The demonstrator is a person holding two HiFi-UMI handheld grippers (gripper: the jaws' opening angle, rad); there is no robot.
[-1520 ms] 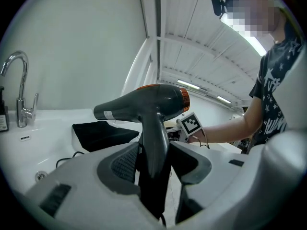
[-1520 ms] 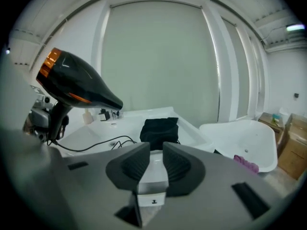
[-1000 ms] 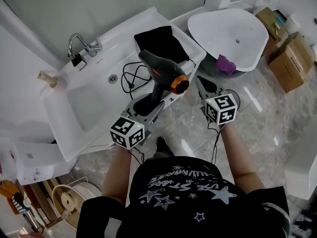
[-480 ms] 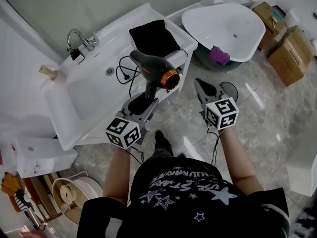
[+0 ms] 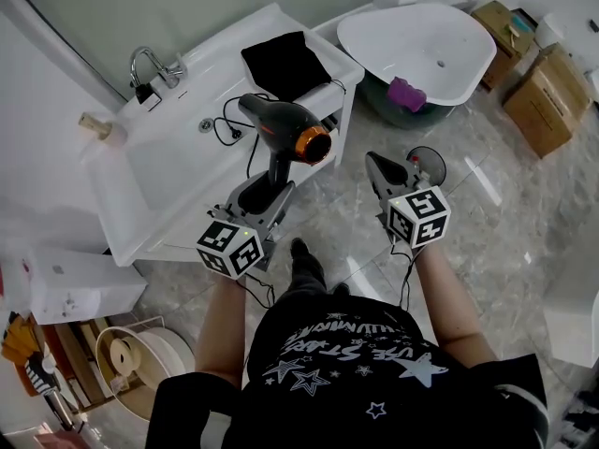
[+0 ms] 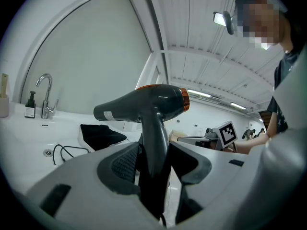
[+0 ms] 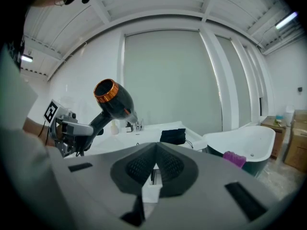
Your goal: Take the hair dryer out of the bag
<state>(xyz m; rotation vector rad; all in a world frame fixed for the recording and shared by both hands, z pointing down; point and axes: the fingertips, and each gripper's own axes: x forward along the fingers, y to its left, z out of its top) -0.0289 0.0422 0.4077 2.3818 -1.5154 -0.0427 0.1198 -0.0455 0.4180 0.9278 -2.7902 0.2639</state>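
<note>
Hair dryer [image 5: 285, 129]: out of the bag [image 5: 285, 62], upright over the counter's [image 5: 201, 73] near edge, orange-ringed end pointing right.
Left gripper [image 5: 265, 192]: clamped on the dryer's handle.
Bag: black, flat on the counter's far right end.
Cord [image 5: 225, 129]: lies on the counter.
Right gripper [image 5: 382, 169]: jaws pressed together, empty, right of the dryer.
</note>
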